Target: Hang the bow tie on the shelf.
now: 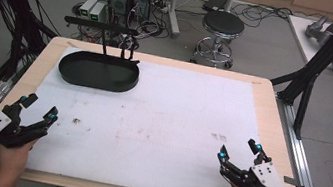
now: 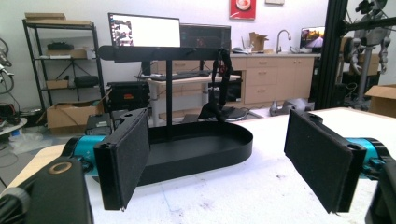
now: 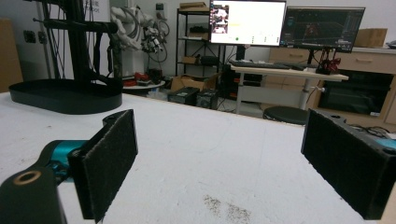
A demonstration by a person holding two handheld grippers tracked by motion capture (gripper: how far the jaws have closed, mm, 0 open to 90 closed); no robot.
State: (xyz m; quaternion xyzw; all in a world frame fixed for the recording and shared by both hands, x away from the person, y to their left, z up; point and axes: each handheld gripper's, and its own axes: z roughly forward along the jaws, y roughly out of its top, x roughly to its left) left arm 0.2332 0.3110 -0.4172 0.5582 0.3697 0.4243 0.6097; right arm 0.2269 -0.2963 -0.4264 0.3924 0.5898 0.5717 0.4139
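Both grippers, left gripper (image 1: 39,108) and right gripper (image 1: 238,149): jaws wide apart, empty; black oval tray (image 1: 98,71).

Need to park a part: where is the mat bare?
Bare: the mat between left gripper and right gripper, and right of the tray. Crowded only at the far-left corner, where the tray's stand rises.
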